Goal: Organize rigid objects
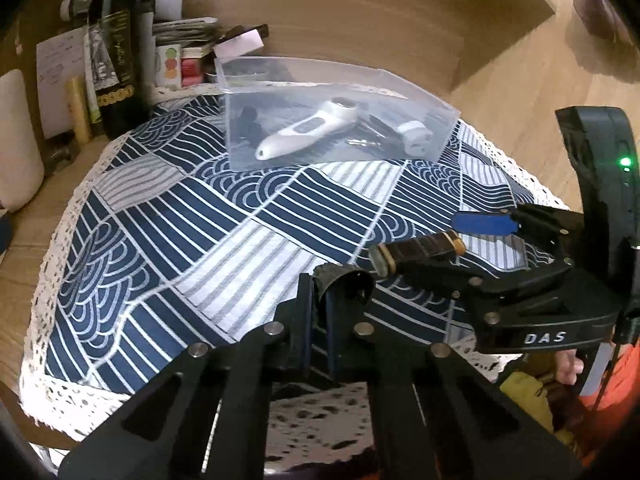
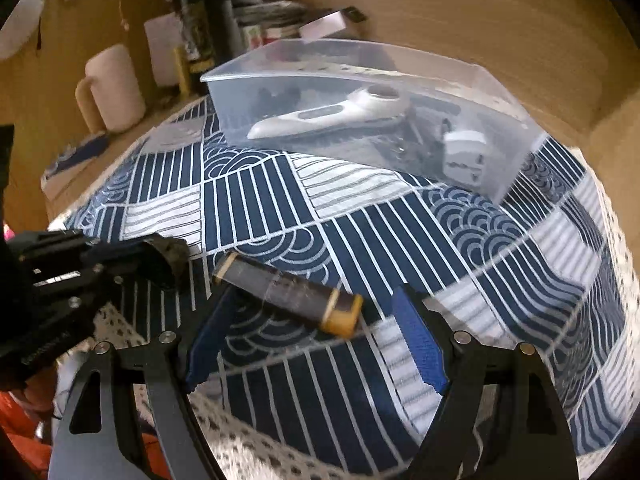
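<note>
Wooden table [image 1: 500, 92] bears patterned cloth [image 1: 208, 216], on it clear bin [image 1: 320, 148].

**Box at the back, handle piece near the front**

The tablecloth [image 1: 168, 216] covers the table [image 1: 500, 92]. On its far part stands the clear box [image 1: 336, 120]; inside lie the handheld device [image 1: 308, 130] and, to its right, the small adapter [image 1: 416, 138]. The handle piece [image 2: 288, 294] sits nearer, between the right gripper's [image 2: 316, 344] fingers. The bottle [image 1: 116, 52] and mug [image 2: 114, 88] stand behind, left of the box.
</note>
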### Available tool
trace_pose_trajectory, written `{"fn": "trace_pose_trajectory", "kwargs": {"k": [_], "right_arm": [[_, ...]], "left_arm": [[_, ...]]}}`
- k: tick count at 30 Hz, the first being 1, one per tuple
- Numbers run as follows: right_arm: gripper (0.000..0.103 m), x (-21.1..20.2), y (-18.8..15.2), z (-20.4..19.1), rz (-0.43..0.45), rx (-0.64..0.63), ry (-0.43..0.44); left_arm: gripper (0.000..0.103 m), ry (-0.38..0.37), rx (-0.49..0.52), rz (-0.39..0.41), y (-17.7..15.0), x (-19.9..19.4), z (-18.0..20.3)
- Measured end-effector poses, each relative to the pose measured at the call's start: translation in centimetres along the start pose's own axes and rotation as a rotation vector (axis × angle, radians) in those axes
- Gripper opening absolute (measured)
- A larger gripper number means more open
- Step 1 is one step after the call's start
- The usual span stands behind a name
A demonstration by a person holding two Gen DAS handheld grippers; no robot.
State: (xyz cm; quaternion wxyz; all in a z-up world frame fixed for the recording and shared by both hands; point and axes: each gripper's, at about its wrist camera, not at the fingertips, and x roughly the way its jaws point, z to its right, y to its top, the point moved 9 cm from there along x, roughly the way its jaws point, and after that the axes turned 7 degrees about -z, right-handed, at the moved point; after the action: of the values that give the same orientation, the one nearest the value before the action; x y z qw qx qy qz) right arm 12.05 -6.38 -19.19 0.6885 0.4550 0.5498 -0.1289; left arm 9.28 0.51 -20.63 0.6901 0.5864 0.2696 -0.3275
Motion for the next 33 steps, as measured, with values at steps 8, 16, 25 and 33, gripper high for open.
{"fn": "trace_pose_trajectory", "kwargs": {"k": [8, 16, 25, 33], "right_arm": [[0.03, 0.5, 0.9, -0.2, -0.024, -0.041, 0.024], [0.021, -1.6, 1.9, 0.8, 0.061, -0.016, 0.012], [0.021, -7.1, 6.1, 3.5, 0.238, -0.013, -0.073], [0.021, -10.1, 11.2, 6.5, 0.341, 0.023, -0.11]], "left_arm": [[0.004, -0.001, 0.006, 0.03, 1.3, -0.8, -0.6], [0.004, 0.011, 0.017, 0.066, 4.2, -1.5, -0.6], [0.004, 0.005, 0.05, 0.126, 8.8, -2.8, 0.1], [0.004, 0.047, 0.083, 0.19, 14.0, -3.7, 0.2]]}}
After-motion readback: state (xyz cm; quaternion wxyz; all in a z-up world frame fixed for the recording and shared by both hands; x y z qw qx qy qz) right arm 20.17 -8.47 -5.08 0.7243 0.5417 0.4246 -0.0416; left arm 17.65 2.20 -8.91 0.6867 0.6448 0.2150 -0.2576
